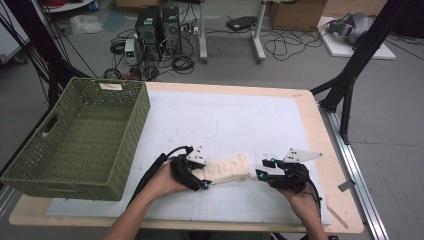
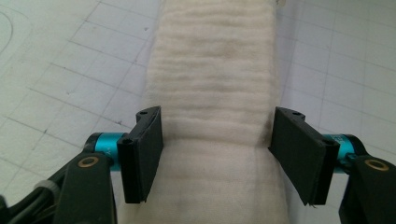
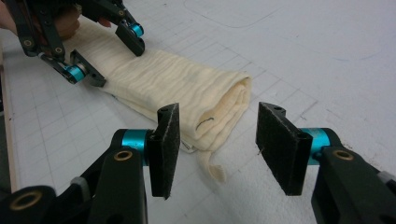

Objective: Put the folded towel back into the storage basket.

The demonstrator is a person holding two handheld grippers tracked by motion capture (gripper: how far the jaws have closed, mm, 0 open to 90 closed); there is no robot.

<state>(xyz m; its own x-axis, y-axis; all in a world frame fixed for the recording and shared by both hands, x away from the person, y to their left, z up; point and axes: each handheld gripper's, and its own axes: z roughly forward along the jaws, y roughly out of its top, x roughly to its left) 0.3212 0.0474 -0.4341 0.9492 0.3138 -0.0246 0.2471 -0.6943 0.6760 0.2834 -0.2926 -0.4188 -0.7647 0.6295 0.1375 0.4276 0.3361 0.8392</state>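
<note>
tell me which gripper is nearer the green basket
Left. The left gripper straddles the folded cloth just right of the green basket; the right gripper sits beyond the cloth's far end.

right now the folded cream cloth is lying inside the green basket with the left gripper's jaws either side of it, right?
Not quite. The folded cream cloth lies on the white table mat, not inside the green basket, which stands apart at the table's left. The high view shows this. The left gripper does have its jaws either side of the cloth.
</note>
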